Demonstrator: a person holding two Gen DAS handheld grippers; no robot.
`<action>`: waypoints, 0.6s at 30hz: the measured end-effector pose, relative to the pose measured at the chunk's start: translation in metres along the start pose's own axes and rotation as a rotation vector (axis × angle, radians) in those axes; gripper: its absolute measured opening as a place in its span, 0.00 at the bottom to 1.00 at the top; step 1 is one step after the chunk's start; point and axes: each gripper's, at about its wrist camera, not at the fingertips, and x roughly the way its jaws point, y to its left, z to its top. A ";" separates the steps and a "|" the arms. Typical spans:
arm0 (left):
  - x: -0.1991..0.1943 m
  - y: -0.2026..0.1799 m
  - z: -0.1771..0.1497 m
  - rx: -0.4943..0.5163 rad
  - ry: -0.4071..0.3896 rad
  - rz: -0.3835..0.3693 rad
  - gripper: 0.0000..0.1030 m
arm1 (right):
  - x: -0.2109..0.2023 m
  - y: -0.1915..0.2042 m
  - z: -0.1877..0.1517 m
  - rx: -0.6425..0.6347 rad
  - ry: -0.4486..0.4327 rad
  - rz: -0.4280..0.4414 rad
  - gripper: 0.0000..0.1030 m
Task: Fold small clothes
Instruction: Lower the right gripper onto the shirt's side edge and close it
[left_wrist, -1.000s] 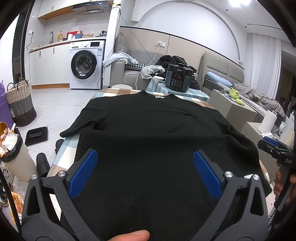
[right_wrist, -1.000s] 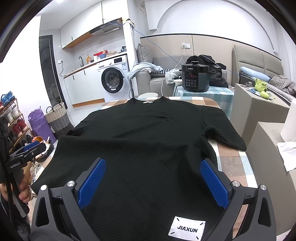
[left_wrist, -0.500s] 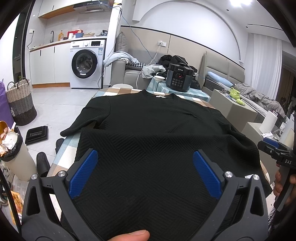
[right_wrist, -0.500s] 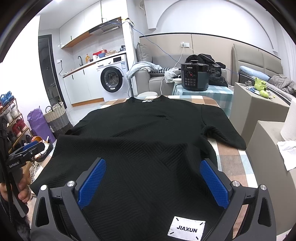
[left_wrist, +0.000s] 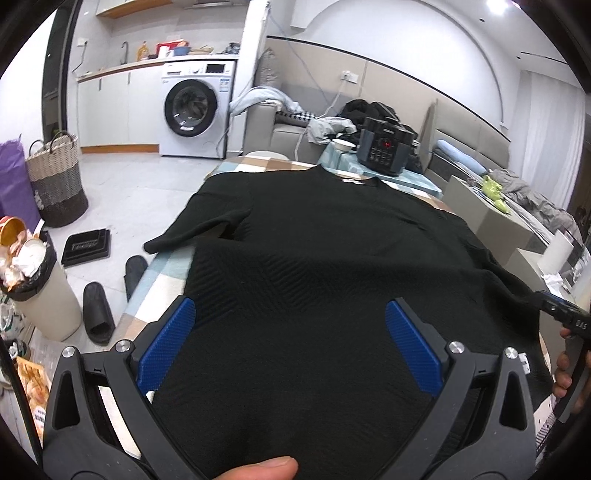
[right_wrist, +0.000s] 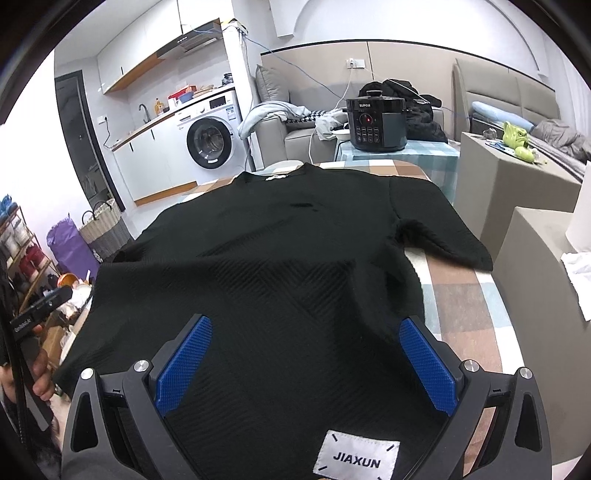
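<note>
Two handheld grippers hover over a black short-sleeved top (left_wrist: 332, 266) spread flat on a table with a checked cloth (right_wrist: 461, 295). In the left wrist view, the left gripper (left_wrist: 290, 343) fills the bottom of the frame, its blue-padded fingers (left_wrist: 166, 343) spread wide apart with nothing between them, the dark textured fabric lying just beyond. The neckline sits toward 12 o'clock and one sleeve (left_wrist: 195, 229) reaches out toward 10 o'clock. A thumb tip (left_wrist: 266, 467) shows at 6 o'clock. In the right wrist view, the right gripper (right_wrist: 304, 362) is likewise spread wide and empty above the hem, where a white label (right_wrist: 356, 456) reading JIAXUN sits at 6 o'clock. The other sleeve (right_wrist: 443, 236) lies toward 2 o'clock. Beyond the table, a black pressure cooker (right_wrist: 376, 120) stands at 12 o'clock and a washing machine (right_wrist: 210, 140) at 10 o'clock.
</note>
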 end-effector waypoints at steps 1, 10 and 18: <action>0.001 0.003 0.000 -0.008 0.006 0.012 0.99 | 0.000 -0.002 0.002 0.005 0.000 -0.003 1.00; 0.024 0.047 0.009 -0.070 0.076 0.109 0.99 | 0.015 -0.024 0.019 0.026 0.055 -0.044 1.00; 0.068 0.066 0.002 -0.094 0.177 0.134 0.89 | 0.041 -0.073 0.009 0.193 0.192 -0.065 0.98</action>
